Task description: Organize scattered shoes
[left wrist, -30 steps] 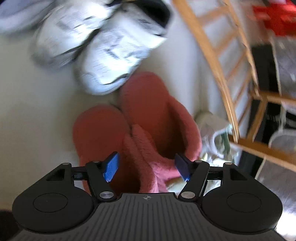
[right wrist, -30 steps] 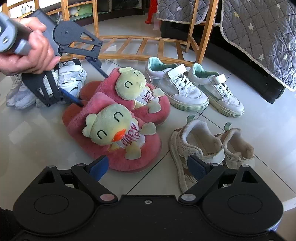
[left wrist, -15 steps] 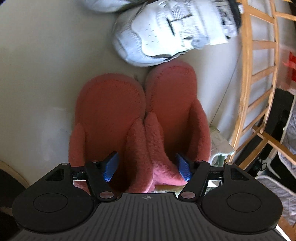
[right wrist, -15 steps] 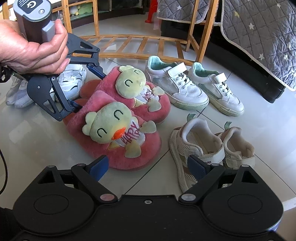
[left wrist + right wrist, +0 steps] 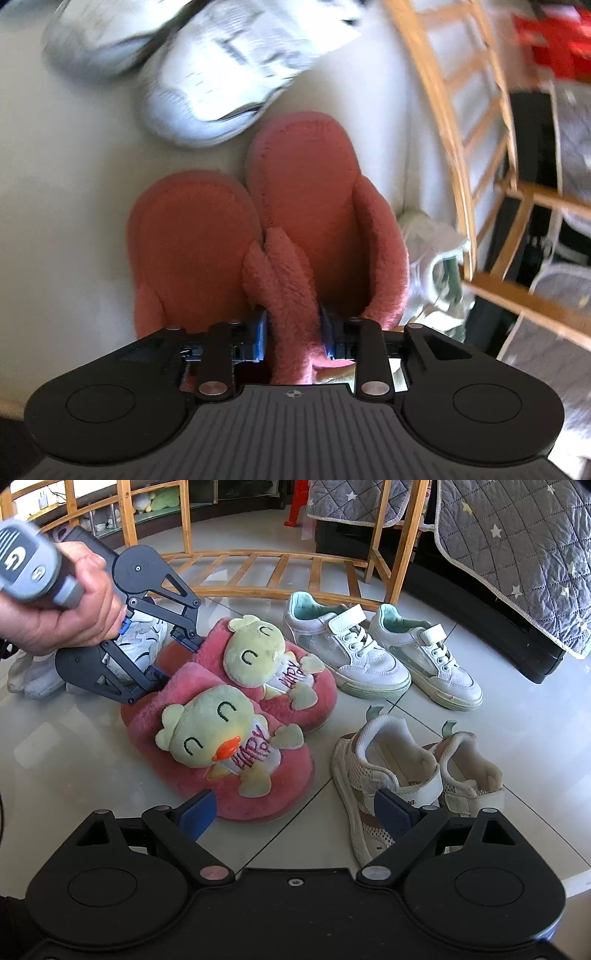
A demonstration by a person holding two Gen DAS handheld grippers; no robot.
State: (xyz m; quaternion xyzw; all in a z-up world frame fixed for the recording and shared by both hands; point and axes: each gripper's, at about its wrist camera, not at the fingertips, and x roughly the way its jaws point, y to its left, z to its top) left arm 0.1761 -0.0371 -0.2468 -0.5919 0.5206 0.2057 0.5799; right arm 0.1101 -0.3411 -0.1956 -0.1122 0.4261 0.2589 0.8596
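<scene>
Two pink plush slippers with green duck toys lie side by side on the floor, the near one (image 5: 221, 746) and the far one (image 5: 273, 664). From above, the left wrist view shows their insoles (image 5: 192, 229) (image 5: 306, 177). My left gripper (image 5: 293, 332) (image 5: 177, 661), held by a hand (image 5: 62, 616), is closing, and its blue pads pinch the two touching inner walls of the slippers together at the openings. Low in front of the near slipper's toe hovers my right gripper (image 5: 295, 808), open and holding nothing.
A white strap sneaker pair (image 5: 351, 653) (image 5: 428, 661) stands right of the slippers, with a beige mesh pair (image 5: 380, 771) in front of it. White sneakers (image 5: 144, 638) (image 5: 221, 85) lie behind the left gripper. A wooden rack (image 5: 266, 572) and a grey quilt (image 5: 517, 535) stand behind.
The left gripper's jaws have narrowed from wide apart to pinching the slippers' inner walls. The right gripper has held still.
</scene>
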